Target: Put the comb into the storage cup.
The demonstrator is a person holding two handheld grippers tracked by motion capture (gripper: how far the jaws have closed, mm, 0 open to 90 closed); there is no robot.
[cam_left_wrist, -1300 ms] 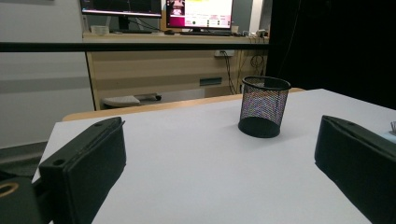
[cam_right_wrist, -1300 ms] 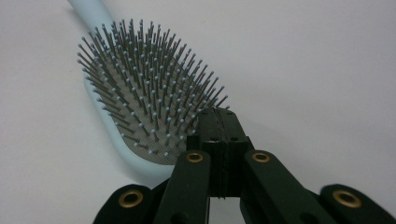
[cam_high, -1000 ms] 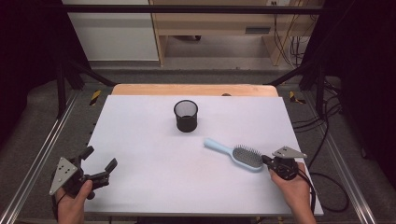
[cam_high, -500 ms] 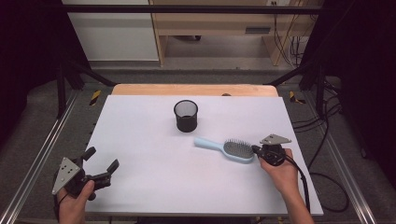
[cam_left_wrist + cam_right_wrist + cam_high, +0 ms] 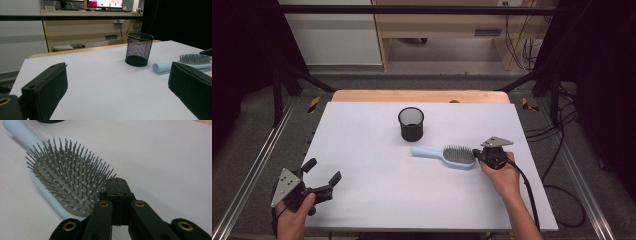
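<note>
**Closed Fingers Against the Brush Head**

Across the frame of the high view lies the white worktop (image 5: 377, 195), a broad pale sheet set on a wooden board whose far edge shows as a tan strip.

On it, near the middle and toward the far side, stands the cup (image 5: 411, 124), a black mesh holder, upright and open at the top. From the left gripper view the cup (image 5: 138, 49) stands beyond the brush's handle end and apart from it.

Just nearer than the cup lies the brush (image 5: 446, 154), pale blue, flat on the worktop with its bristles up. Its handle points toward the person's left and its oval head toward the right. In the right gripper view the brush (image 5: 67, 182) has grey pins on a dark pad, its handle running off to the upper left.

At the worktop's near left corner the left gripper (image 5: 319, 176) is held in a hand, well apart from cup and brush. Its fingers (image 5: 46, 87) are spread wide, released, with nothing between them.

At the brush head's right end is the right gripper (image 5: 477, 155), held in the other hand. Its fingers (image 5: 120, 192) are clenched together with nothing between them, their tips against the rim of the brush head.
</note>
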